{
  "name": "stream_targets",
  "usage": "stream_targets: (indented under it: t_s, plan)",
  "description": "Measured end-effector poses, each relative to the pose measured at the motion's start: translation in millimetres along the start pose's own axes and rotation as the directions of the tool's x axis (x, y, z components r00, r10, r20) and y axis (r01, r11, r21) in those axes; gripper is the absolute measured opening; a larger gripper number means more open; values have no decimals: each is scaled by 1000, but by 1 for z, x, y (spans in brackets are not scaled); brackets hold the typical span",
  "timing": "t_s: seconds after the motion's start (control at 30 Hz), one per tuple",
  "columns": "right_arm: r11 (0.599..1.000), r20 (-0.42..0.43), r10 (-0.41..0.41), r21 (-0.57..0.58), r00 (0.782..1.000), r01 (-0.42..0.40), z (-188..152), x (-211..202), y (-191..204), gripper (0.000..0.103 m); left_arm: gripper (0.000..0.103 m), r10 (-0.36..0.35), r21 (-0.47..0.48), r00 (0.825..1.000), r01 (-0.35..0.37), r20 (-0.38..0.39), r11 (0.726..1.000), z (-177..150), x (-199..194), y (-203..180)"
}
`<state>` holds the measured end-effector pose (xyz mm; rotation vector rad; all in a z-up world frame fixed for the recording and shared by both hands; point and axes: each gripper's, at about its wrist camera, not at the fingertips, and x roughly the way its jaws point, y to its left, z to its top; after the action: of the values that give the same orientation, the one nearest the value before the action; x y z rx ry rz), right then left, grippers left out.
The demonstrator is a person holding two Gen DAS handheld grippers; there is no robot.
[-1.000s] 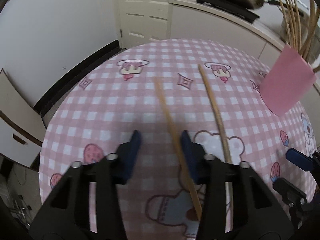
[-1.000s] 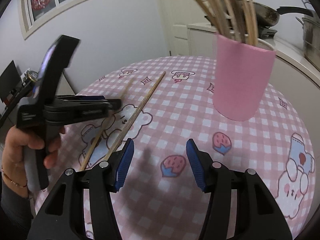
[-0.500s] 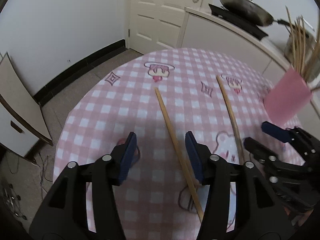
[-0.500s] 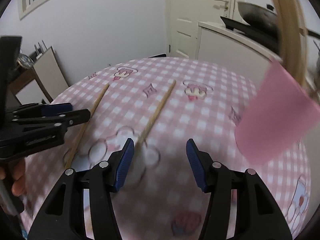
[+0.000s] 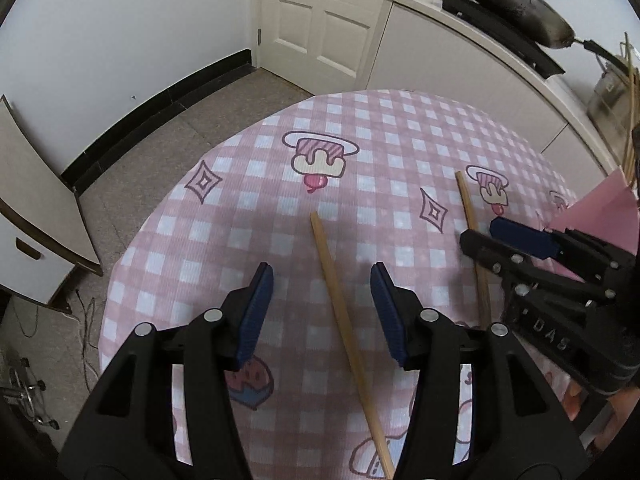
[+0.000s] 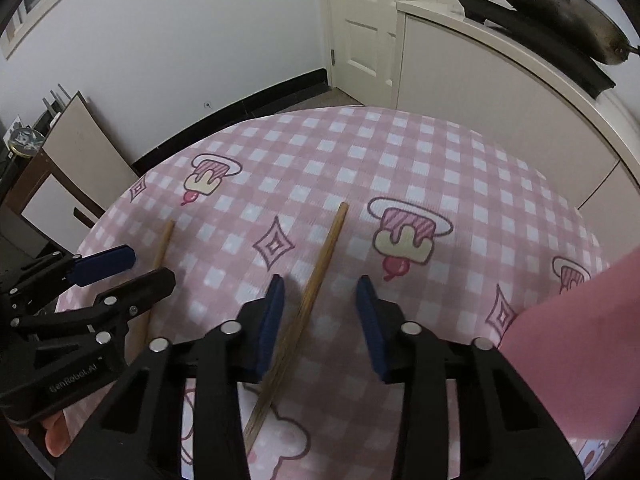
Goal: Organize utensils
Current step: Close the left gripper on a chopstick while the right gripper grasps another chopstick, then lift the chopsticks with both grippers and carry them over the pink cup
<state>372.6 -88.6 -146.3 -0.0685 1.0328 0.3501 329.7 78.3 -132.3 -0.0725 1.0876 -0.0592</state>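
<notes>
Fingers [image 5: 256,312] of the left gripper [image 5: 322,312] stand apart astride one chopstick [image 5: 344,332]; right gripper [image 6: 320,320] fingers closing astride the second chopstick [image 6: 316,280], not yet pressing. Checked worktop [image 6: 440,168] carries both, lying flat, far ends toward the door [image 6: 364,20]. Pink cup [image 6: 572,344] stands right.

The tablecloth [image 5: 400,140] is checked in pink and white, and cartoon cakes, strawberries and diamond shapes are printed on it. Both chopsticks [image 5: 344,320] [image 6: 316,280] are seen in a light wood colour. The holder [image 6: 572,340] is plain pink. The fingers [image 5: 256,312] of each gripper are padded in blue on black frames. The wok [image 5: 516,4] is dark grey.
</notes>
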Motion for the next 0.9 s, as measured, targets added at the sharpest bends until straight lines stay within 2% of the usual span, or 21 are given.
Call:
stream_targets:
  t_s: [0.1,0.13,0.17,0.2,0.27,0.3,0.37,0.43,0.53,0.67,0.8,0.9]
  plan:
    - [1000,-26,15,9,1000,-15,3,1,-5,24,50,24,13,1000,-24,0,1000,0,2,-5]
    - [1000,-31,17,10,999,-17,4,1,-6,22,46,33,17,999,-33,4,999,0,2,-6]
    - [1000,-33,15,6,999,-15,5,1,-7,19,36,62,33,998,-62,15,998,0,3,-8]
    - [1000,-34,13,3,999,-13,7,1,-8,17,36,81,46,996,-82,28,996,-1,3,-10]
    - [1000,-37,28,2,999,-27,9,1,-10,10,29,80,54,996,-82,39,995,-1,4,-11]
    - [999,-39,39,8,999,-38,9,2,-10,10,25,77,55,996,-79,42,995,0,4,-10]
    - [999,-37,48,11,998,-48,9,1,-11,9,10,55,60,998,-58,43,997,-1,2,-11]
    - [997,-31,78,23,996,-77,8,0,-12,6,9,42,53,998,-44,42,998,-1,2,-11]
    - [994,-8,113,5,994,-113,2,-9,-9,5,8,-34,24,998,32,53,999,-4,-7,-9]
    - [991,30,132,-27,991,-131,-7,-29,6,5,7,-32,23,992,29,122,999,-9,-33,-13]
    - [987,83,149,-67,985,-143,-9,-51,21,5,7,-61,24,977,57,204,998,-16,-69,-14]
    - [983,138,160,-109,977,-146,-15,-73,30,5,7,-82,32,959,76,271,997,-21,-101,-15]
